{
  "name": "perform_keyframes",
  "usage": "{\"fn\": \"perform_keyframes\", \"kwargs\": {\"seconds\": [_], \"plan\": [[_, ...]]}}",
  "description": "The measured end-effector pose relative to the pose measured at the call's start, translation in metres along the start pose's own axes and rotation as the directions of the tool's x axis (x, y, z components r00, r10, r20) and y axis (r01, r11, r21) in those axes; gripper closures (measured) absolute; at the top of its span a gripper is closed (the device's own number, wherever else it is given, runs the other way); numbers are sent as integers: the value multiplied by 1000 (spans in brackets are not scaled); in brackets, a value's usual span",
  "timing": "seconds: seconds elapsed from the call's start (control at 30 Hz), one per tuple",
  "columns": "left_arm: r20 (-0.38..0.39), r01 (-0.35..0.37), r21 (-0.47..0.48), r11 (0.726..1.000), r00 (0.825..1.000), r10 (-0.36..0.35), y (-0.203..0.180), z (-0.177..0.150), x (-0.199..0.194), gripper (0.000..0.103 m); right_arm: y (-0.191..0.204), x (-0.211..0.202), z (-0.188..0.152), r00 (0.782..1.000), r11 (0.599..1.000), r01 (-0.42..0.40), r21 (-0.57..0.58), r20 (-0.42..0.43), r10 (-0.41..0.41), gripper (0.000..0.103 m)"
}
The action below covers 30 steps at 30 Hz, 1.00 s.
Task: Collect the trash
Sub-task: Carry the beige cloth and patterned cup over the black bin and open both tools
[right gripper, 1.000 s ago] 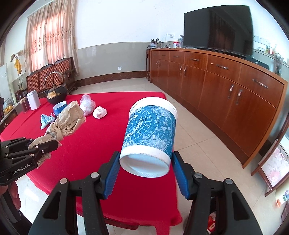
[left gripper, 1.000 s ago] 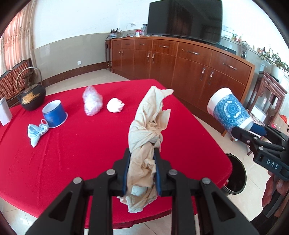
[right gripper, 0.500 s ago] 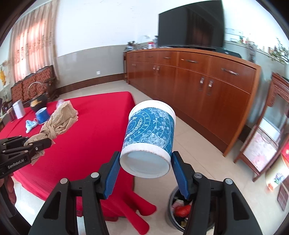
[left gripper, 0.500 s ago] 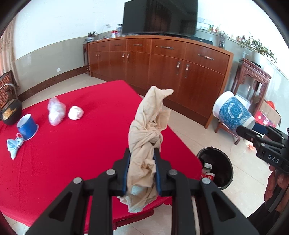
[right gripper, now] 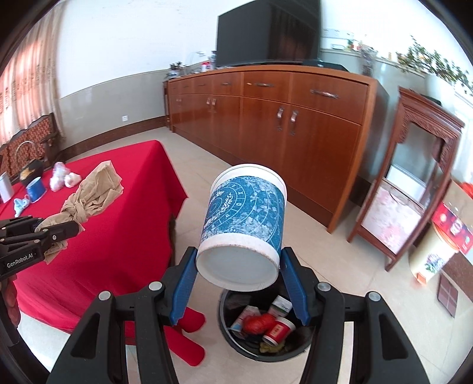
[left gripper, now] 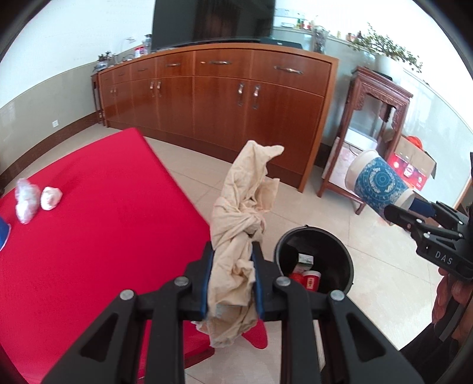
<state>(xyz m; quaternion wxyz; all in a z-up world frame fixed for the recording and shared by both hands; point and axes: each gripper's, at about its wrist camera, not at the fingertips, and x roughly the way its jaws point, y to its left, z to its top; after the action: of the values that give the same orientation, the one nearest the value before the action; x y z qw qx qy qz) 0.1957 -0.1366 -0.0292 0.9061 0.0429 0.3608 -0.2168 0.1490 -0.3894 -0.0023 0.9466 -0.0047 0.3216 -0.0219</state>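
The left gripper (left gripper: 231, 277) is clamped on a knotted beige plastic bag (left gripper: 242, 224), whose twisted top rises between the blue pads while its tail hangs below them. The right gripper (right gripper: 238, 277) is clamped on a blue-and-white patterned paper cup (right gripper: 244, 221), tilted with its base toward the camera and held above the floor.

Just beyond both grippers a round black trash bin (left gripper: 340, 254) stands on the tiled floor, beside the corner of the table with the red cloth (left gripper: 88, 251). The draped cloth corner hangs close to the bin's rim. In the right wrist view the cup sits directly over the bin's near edge and hides part of the opening; inside the bin lie a small red-and-white cup (right gripper: 278, 329), a red crumpled lump (right gripper: 260, 322) and paper packaging.

Farther back on the table rest a clear crumpled plastic bag (left gripper: 25, 201) and a white crumpled paper ball (left gripper: 50, 198), touching or nearly so. Only the right wrist view shows the rest of the tabletop: a blue cup (right gripper: 35, 188), a light blue scrap (right gripper: 20, 204), a dark kettle (right gripper: 29, 168) and a white canister (right gripper: 5, 186).

Behind everything runs a long wooden sideboard (left gripper: 224, 109) with a black television (left gripper: 212, 20) on top, and a carved wooden stand (left gripper: 375, 118) at its right.
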Motion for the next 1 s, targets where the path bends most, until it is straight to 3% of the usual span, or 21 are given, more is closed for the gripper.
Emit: {"fn": "perform_keyframes", "kwargs": {"seconds": [0.3,0.47,1.0], "plan": [[-59,92,76,993,994,-87,-57,2,36,79,-50,6,-28,997,998,53,37,-59,-51,44],[-100,128,104,986,988,-118,-81,-2,56,79,-71,17,-44,993,998,64,-5,-103,-65,44],[-260,207,115,972,950,-171,-110,-24,135,78,-97,89,-93,971,996,-3,-92,-239,-19,44]]}}
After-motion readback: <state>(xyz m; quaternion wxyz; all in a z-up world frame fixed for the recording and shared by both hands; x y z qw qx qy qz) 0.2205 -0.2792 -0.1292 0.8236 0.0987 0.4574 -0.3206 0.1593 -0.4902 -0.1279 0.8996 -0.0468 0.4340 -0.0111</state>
